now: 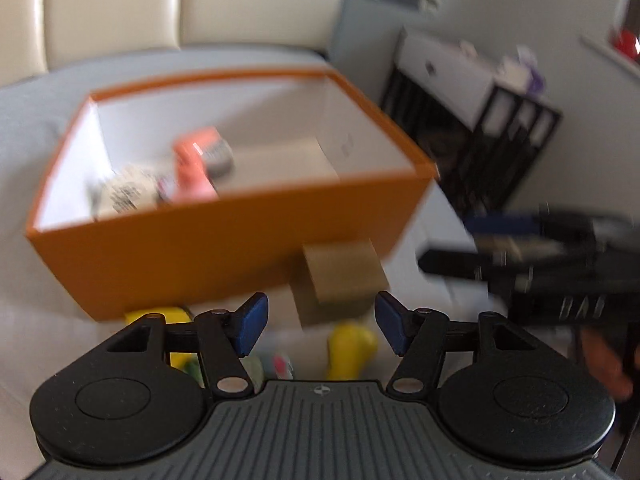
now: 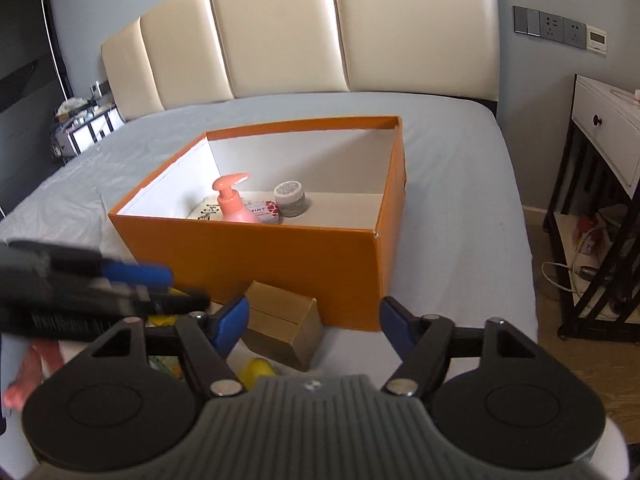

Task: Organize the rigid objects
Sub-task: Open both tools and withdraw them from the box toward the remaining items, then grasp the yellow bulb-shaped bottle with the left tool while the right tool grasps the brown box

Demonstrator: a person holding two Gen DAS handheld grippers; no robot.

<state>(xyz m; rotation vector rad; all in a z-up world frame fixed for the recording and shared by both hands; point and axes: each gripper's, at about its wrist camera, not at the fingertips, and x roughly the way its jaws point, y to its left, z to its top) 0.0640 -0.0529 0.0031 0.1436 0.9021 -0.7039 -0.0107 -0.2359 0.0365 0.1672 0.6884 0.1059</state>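
Observation:
An orange box point(image 2: 240, 240) with a white inside stands open on the bed. In it are a pink pump bottle point(image 2: 231, 204), a grey jar point(image 2: 290, 198), a flat tin point(image 2: 265, 208) and a white printed item point(image 2: 208, 213). A small brown carton point(image 2: 280, 328) lies tilted in front of the box, with a yellow object point(image 2: 258, 372) nearer me. My right gripper point(image 2: 314, 326) is open just short of the carton, holding nothing. My left gripper point(image 1: 322, 322) is open too, above the carton point(image 1: 340, 276) and yellow pieces point(image 1: 352, 344). This view is blurred. Each gripper shows in the other's view.
A cream padded headboard point(image 2: 280, 40) backs the pale grey bed sheet point(image 2: 460, 184). To the right stands a white nightstand on a black frame point(image 2: 600, 132), with cables point(image 2: 568, 276) on the floor under it. The bed's edge runs close along the box's right side.

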